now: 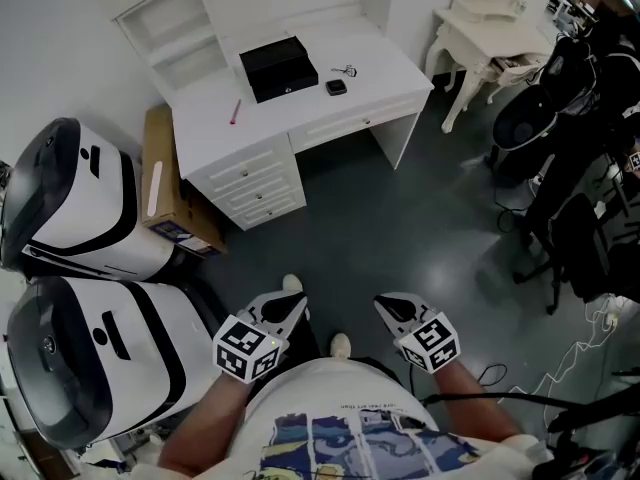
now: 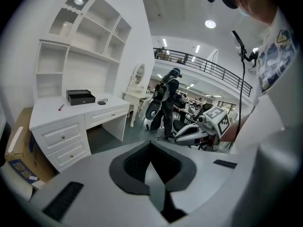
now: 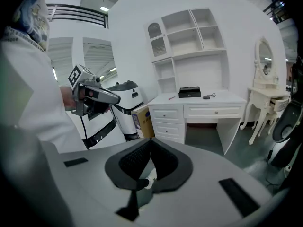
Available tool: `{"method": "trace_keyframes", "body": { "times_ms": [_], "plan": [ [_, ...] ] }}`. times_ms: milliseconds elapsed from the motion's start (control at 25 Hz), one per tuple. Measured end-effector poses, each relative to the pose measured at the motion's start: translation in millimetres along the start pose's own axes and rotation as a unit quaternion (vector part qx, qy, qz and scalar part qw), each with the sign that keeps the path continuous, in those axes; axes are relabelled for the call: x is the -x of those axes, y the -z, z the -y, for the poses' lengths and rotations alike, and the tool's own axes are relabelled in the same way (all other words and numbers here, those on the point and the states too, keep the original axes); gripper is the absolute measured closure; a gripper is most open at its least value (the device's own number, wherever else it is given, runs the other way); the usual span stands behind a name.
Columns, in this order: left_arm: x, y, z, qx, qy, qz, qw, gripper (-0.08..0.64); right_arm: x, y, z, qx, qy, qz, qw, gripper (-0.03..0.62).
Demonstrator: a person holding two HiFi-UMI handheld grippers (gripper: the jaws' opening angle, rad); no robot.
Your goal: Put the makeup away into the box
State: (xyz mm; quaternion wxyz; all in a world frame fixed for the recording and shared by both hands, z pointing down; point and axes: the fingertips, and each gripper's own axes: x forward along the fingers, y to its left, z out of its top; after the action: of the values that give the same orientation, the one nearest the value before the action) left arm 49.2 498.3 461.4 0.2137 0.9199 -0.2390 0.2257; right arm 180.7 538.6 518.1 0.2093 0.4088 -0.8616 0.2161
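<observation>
**Two grippers hanging shut, well short of the bench**

One black box (image 1: 279, 67) is sitting shut near the middle of the white bench (image 1: 380, 58), toward its back edge. Three small makeup pieces are lying loose around it: one pink stick (image 1: 236, 112) toward the left edge, one small black compact (image 1: 336, 87) just right of the box, and one thin metal tool (image 1: 345, 70) behind the compact.

Both grippers are being held low by the person's waist, well apart from the bench. The left gripper (image 1: 290, 306) is keeping its fingers (image 2: 137, 162) pressed together with nothing between them. The right gripper (image 1: 388, 308) is doing the same, its fingers (image 3: 163, 162) meeting on nothing.

The bench is standing against a white wall under open shelves. One cardboard carton (image 1: 175, 183) is leaning at its left end, beside two large white-and-black machines (image 1: 80, 198). A white dressing table (image 1: 490, 28) is standing off to the right on the dark, glossy floor (image 1: 400, 238).
</observation>
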Motion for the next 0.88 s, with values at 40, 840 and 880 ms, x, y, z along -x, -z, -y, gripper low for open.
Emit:
{"method": "trace_keyframes", "body": {
  "times_ms": [40, 840, 880],
  "plan": [
    [-2.3, -3.1, -6.4, -0.002, 0.002, 0.002, 1.0, 0.546, -4.3, -5.2, 4.3, 0.004, 0.005, 0.002, 1.0, 0.566],
    [-31.0, -87.0, -205.5, -0.021, 0.066, 0.015, 0.9975, 0.545, -161.8, -149.8, 77.5, 0.028, 0.062, -0.042, 0.997, 0.564],
    [-29.9, -87.8, -214.8, -0.021, 0.065, 0.017, 0.9975, 0.545, -168.9, -155.6, 79.5, 0.029, 0.063, -0.042, 0.997, 0.565]
  ]
}}
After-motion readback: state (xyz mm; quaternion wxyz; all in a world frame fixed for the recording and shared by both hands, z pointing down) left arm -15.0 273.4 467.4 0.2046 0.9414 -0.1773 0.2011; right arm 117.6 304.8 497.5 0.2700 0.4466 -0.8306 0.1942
